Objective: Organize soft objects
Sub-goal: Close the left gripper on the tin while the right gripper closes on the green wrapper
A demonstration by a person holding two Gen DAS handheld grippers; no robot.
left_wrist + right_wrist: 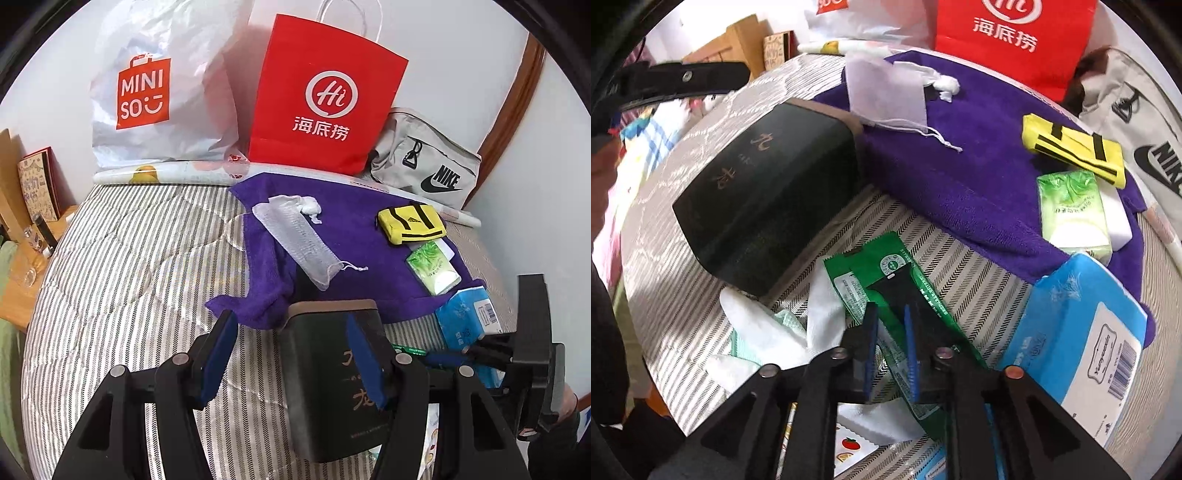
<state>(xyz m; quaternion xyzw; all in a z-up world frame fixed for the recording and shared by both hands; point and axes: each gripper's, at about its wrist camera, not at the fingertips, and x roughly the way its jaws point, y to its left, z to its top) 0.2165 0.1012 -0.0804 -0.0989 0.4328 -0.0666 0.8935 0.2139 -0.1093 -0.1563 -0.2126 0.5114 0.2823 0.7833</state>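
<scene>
A purple towel [351, 251] lies on the striped bed cover [129, 277]. On the towel rest a white mesh pouch [295, 236], a cotton wad [310, 206], a yellow pouch [412, 223] and a green tissue pack [434, 267]. A blue tissue pack [467, 319] sits at the towel's near right edge. My left gripper [288, 317] hovers open over a dark green box [332, 387], its right finger in front of the box. My right gripper [889, 308] points down at a green packet [882, 280] lying flat on the bed. Its pads stand slightly apart over the packet, not pressing it.
White tissues [764, 328] lie crumpled beside the packet. Along the wall stand a white Miniso bag [147, 92], a red paper bag [325, 99] and a grey Nike bag [428, 166], with a rolled sheet [166, 173] before them. A wooden bedside table [22, 295] borders the left.
</scene>
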